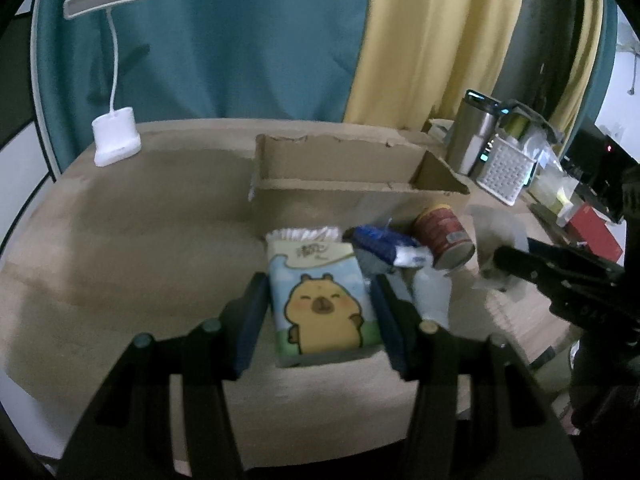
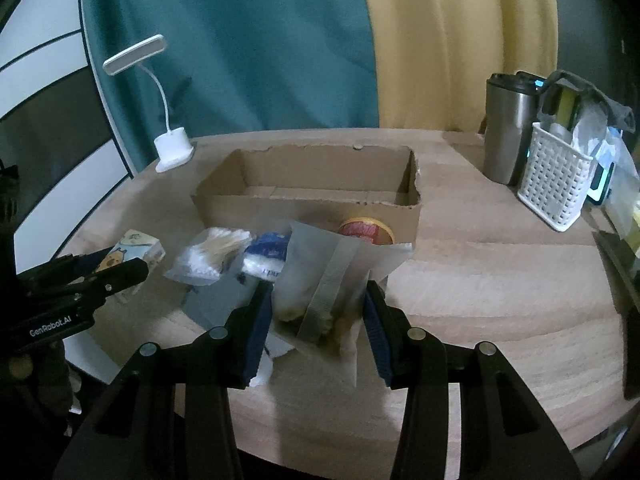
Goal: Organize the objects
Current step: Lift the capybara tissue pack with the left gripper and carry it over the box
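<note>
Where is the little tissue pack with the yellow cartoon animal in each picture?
Left wrist view: the tissue pack sits low in the middle, clamped in the left gripper.
Right wrist view: the same pack is at the left edge, beside the bag of cotton swabs.
Shared landmark: the open cardboard box lies behind it in both.

In the right wrist view the frosted bag (image 2: pixel 320 292) covers most of the red can (image 2: pixel 366 231) at twelve o'clock from it, the contents of the white basket (image 2: pixel 554 188) are a blur, and in the left wrist view the print on the tissue pack (image 1: pixel 320 304) is unreadable.
</note>
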